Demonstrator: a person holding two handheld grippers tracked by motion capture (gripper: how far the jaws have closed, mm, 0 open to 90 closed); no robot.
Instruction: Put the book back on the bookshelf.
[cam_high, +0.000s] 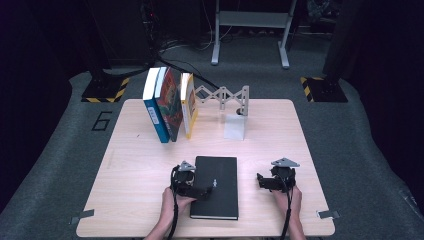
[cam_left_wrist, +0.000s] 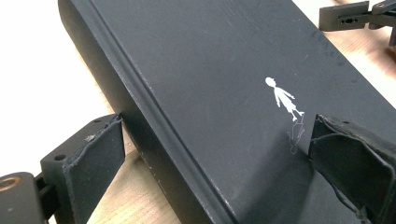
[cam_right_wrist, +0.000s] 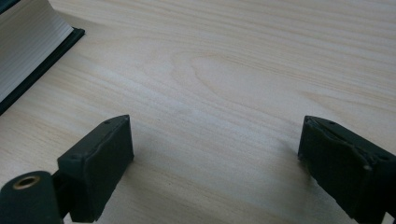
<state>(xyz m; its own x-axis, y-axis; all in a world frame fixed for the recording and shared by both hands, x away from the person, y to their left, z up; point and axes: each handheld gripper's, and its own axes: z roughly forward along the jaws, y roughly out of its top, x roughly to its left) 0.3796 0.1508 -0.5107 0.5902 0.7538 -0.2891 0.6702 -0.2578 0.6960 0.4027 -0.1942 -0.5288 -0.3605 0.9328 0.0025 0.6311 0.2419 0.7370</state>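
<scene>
The left gripper (cam_high: 200, 191) straddles the black book's (cam_high: 220, 175) left edge, jaws wide, while the right gripper (cam_high: 262, 181) hovers wide over the bare table (cam_high: 140, 175).

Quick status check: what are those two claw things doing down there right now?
Left gripper open, fingers straddling the black book's spine edge. Right gripper open over bare table, beside the book. Nothing in the way.

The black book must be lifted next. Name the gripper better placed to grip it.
Left. The left gripper is open astride the black book's spine edge; the right gripper is open over bare table beside it.
</scene>
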